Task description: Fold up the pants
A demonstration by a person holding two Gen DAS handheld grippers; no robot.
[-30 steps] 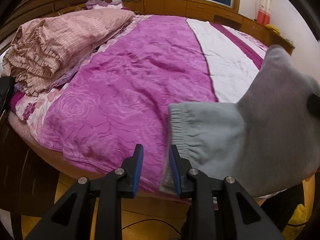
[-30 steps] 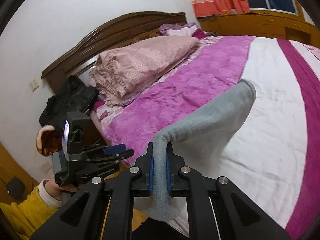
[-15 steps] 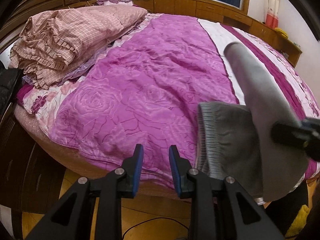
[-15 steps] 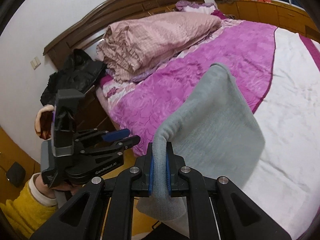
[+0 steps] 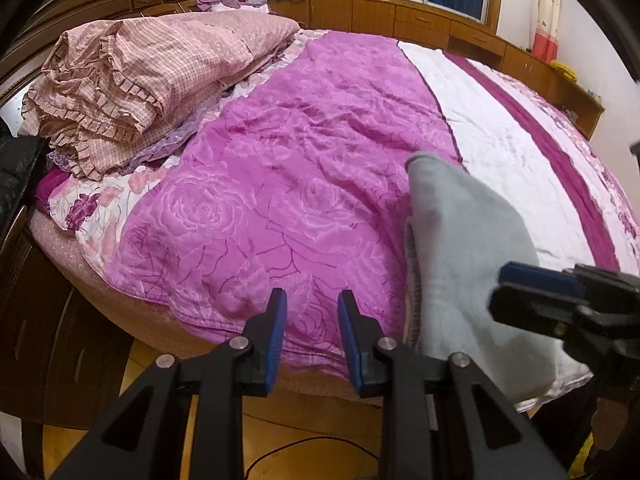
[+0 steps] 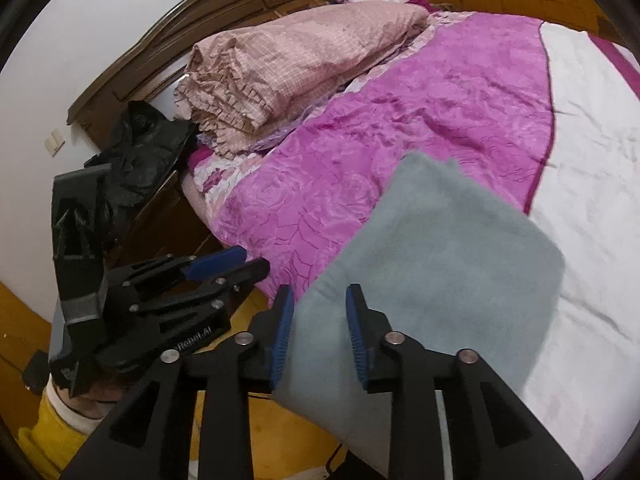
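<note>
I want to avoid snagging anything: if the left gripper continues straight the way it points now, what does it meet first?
Most likely the magenta rose-patterned quilt near the bed's edge. The left gripper holds nothing; the folded grey fleece pants lie to its right, though depth is unclear.

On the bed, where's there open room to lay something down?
The widest free patch is the purple quilt, between the pink checked bedding by the headboard and the grey pants. The white stripe beyond the pants is bare too. The head end is crowded with piled bedding.
</note>
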